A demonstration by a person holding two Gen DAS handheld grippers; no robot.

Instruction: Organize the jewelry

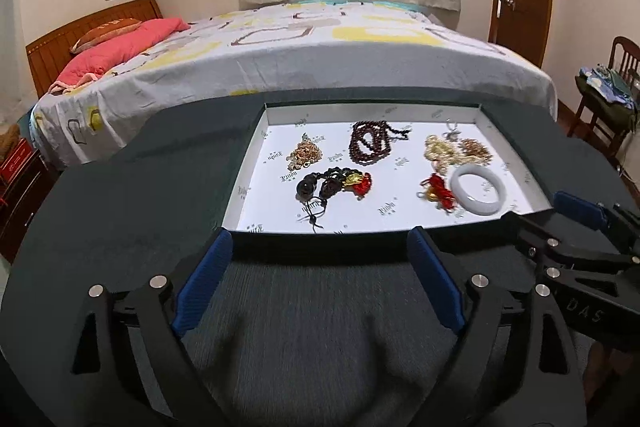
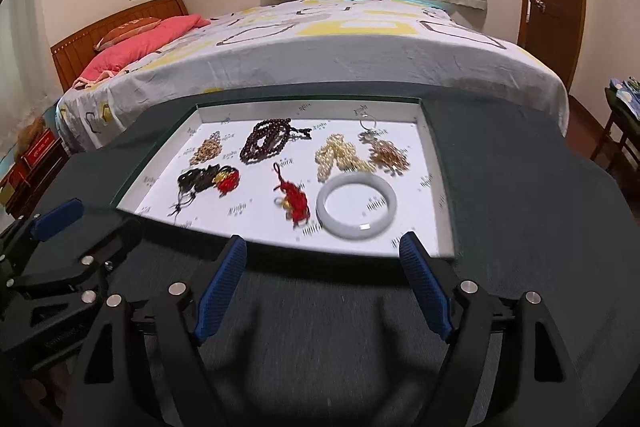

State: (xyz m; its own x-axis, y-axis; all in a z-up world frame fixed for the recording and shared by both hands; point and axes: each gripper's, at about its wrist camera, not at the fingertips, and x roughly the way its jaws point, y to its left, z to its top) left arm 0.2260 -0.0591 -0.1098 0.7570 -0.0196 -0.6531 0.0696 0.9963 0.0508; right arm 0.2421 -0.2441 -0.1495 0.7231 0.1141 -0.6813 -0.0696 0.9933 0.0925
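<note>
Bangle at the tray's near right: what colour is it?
The smooth round bangle is pale, milky white-grey, like jade; the right wrist view shows it best.

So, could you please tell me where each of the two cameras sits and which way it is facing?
Left wrist view: sits on the left tool, angled down over the dark table at the white tray, the bed behind; its own open blue fingers show, plus the right tool at the right edge.
Right wrist view: sits on the right tool, facing the same way; its open fingers show, plus the left tool at the left edge.
Shared: tray, white bangle, dark bead strand, bed.
</note>
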